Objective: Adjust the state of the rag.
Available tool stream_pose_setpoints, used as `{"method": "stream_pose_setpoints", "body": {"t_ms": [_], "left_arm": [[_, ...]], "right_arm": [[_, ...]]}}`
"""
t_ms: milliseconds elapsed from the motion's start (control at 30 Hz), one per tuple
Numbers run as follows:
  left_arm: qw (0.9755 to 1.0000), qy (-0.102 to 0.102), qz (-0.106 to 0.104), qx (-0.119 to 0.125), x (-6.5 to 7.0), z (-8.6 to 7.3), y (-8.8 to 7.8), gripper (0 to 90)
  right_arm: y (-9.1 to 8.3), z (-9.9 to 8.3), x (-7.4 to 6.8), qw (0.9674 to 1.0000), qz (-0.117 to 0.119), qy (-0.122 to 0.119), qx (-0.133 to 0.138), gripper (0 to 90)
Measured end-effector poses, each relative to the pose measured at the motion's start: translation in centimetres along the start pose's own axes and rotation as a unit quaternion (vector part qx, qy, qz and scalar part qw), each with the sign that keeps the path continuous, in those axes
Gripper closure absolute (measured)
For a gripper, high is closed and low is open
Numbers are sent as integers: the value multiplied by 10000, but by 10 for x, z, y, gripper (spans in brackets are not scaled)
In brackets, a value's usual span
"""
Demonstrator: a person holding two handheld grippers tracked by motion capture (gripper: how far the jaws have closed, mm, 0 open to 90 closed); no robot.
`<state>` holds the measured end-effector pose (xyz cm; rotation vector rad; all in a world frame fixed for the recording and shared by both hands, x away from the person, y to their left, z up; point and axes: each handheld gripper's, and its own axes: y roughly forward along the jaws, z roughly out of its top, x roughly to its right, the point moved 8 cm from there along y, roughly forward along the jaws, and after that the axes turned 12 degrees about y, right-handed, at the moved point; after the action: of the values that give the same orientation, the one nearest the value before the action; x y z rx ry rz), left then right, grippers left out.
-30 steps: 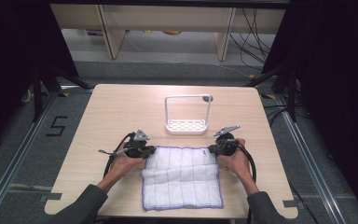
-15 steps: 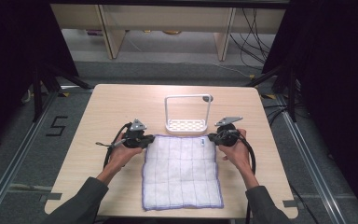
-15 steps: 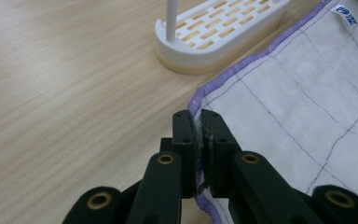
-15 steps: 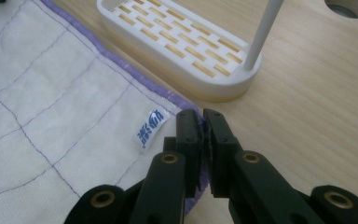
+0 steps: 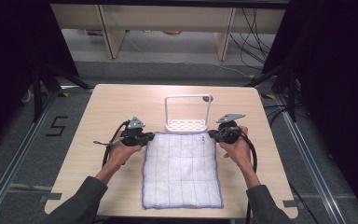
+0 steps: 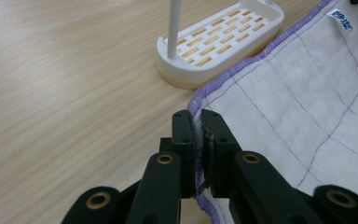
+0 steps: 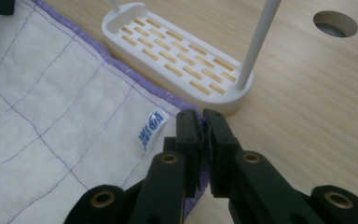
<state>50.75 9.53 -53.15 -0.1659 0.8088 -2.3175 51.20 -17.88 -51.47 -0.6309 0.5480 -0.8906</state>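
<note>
On the table (image 5: 98,112), just short of the white rack (image 5: 187,113): cloth (image 5: 182,170) lay flat, far corners pinched. Left gripper (image 6: 198,122) clamped on one corner, right gripper (image 7: 202,122) on the other. Risked catching the rack's base with the hem if lifted unevenly, or losing so thin a pinch.

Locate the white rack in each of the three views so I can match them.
High view: white rack at table centre, just beyond the cloth.
Left gripper view: rack upper centre-right.
Right gripper view: rack upper centre.
Shared landmark: the cloth's blue-printed label.
</note>
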Motion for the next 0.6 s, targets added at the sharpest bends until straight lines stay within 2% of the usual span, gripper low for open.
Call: {"method": "stream_pose_setpoints", "body": {"t_ms": [33, 67, 133, 167, 300, 333, 367, 400, 500, 533, 600], "left_arm": [[10000, -4, 20, 26, 0, 1, 0, 838], [10000, -10, 57, 55, -1, 1, 0, 838], [10000, -4, -3, 63, -2, 2, -1, 838], [10000, -17, 42, 84, -2, 2, -2, 838], [9999, -18, 20, 143, -2, 6, -2, 838], [9998, -18, 68, 166, -2, 6, -3, 837], [9999, 17, 23, 124, -2, 6, -4, 838], [9999, 30, 7, 126, -2, 6, -4, 838], [9998, 3, 72, 169, -2, 7, -5, 837], [9999, 20, 37, 163, -2, 7, -5, 837], [9998, 11, 64, 195, -3, 8, -7, 837]], "right_arm": [[-1, 0, -1, 10000, 5, 75, 3, 857], [-1, 1, 1, 10000, 12, 1, 50, 858], [-1, 2, 2, 10000, 31, -53, 57, 857], [-2, 3, 2, 10000, 28, 15, 73, 857], [-4, 6, 1, 9999, 47, 21, 117, 857], [-4, 7, 1, 9999, 55, 16, 126, 857], [-6, 7, -1, 9999, 59, 117, 89, 857], [-6, 8, 1, 9999, 51, 6, 146, 857], [-9, 9, 0, 9998, 72, 67, 168, 857], [-9, 11, 1, 9997, 92, -25, 237, 857], [-10, 12, 1, 9996, 94, -21, 283, 857]]}}
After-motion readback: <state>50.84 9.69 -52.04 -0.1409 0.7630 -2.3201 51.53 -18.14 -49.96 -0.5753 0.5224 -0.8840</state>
